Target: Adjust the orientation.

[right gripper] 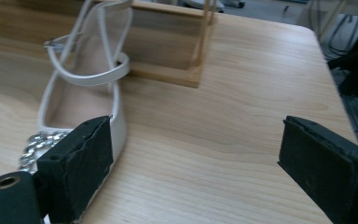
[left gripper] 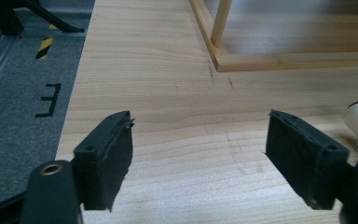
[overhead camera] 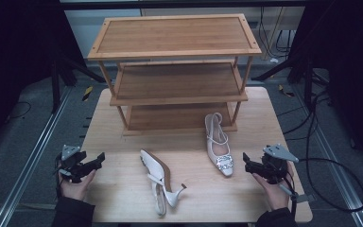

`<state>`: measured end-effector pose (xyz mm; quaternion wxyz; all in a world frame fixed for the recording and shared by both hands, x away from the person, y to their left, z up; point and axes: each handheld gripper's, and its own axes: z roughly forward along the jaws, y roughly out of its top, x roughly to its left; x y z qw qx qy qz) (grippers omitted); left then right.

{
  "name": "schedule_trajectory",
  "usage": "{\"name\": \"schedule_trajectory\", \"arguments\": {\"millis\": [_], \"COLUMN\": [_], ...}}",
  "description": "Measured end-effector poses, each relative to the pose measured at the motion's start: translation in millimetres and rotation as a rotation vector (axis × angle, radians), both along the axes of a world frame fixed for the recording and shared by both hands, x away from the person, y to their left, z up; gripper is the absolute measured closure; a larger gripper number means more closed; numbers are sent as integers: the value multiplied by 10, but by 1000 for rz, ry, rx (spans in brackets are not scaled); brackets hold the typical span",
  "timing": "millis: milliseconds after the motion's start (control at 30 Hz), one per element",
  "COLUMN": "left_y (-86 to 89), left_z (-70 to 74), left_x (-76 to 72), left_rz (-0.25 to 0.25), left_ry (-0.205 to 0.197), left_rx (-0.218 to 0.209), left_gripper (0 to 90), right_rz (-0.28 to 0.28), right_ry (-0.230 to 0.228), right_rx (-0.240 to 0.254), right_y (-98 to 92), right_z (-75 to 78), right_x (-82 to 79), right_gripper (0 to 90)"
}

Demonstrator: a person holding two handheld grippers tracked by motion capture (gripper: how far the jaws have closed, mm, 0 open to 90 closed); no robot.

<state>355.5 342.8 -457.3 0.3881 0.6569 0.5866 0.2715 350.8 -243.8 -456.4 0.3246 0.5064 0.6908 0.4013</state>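
I see a pale wooden table (overhead camera: 123, 198) with a fine straight grain, rounded at the corners, and on its far half a three-tier rack (overhead camera: 175, 35) of warmer, honey-coloured slatted wood on thin square posts. Two off-white slingback shoes lie on the table in front of the rack, smooth and slightly glossy, with pointed toes and narrow straps. The upright shoe (overhead camera: 220, 151) stands on its sole with the toe towards me, a sparkling metal buckle across the toe, its heel strap close to the rack's bottom shelf. The tipped shoe (overhead camera: 158, 179) lies on its side near the middle of the table, showing a brown lining and a thin, tapering heel that sticks out to the right.

My left gripper (overhead camera: 92, 163) sits at the table's left edge, held in a hand, its black, matte, block-like jaws spread wide with bare wood between them; in the left gripper view (left gripper: 198, 163) the pads look rough and frayed at the edges. It holds and touches nothing.

My right gripper (overhead camera: 248, 163) is just beside the upright shoe's toe, jaws equally wide apart. In the right gripper view (right gripper: 193, 172) one pad stands in front of the shoe's side; I cannot tell whether it touches. Nothing is gripped.
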Motion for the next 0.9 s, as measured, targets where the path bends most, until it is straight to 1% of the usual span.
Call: {"name": "schedule_trajectory", "arguments": {"millis": [33,67,167,267,333,367,400,433,467,500,533,567,600,633,667,700,767,833,900], "left_y": [-12,-27,-86,-151,-194,-194,-211,-245,-245,-284,-306,-306,-328,-373,-373,-420,-463,-505,-551], "left_z": [3,5,11,22,28,28,29,26,26,20,21,21,23,30,30,36,40,39,39], "left_x": [-5,-10,-30,-48,-66,-66,-73,-81,-81,-78,-80,-80,-84,-93,-93,-104,-110,-115,-126], "left_rz": [-3,-9,-34,-65,-78,-78,-86,-108,-108,-122,-126,-126,-132,-145,-145,-159,-178,-197,-219], "left_ry": [1,3,5,-1,-9,-9,-10,-16,-16,-13,-10,-10,-13,-14,-14,-14,-14,-9,-6], "left_rx": [-1,-3,3,6,0,0,-5,-13,-13,-16,-15,-15,-15,-9,-9,-13,-19,-32,-36], "left_gripper": [242,246,260,283,308,321,334,355,376,388,399,409,418,428,438,447,475,504,554], "right_rz": [14,29,76,121,170,170,210,229,229,269,285,285,314,322,322,345,376,418,469], "right_ry": [-1,8,-2,-14,-5,-5,6,11,11,26,29,29,24,15,15,2,-4,2,16], "right_rx": [-2,7,12,10,12,12,6,13,13,29,33,33,45,51,51,61,70,54,37], "right_y": [18,43,135,271,379,379,483,530,530,615,657,657,734,772,772,849,936,1034,1123], "right_z": [1,11,38,56,69,69,79,78,78,80,83,83,103,120,120,163,199,219,228], "right_x": [-2,-10,-49,-97,-119,-119,-138,-145,-145,-153,-153,-153,-159,-164,-164,-156,-152,-161,-180], "right_gripper": [106,108,138,164,188,188,203,211,211,224,236,236,267,287,287,327,377,432,487]}}
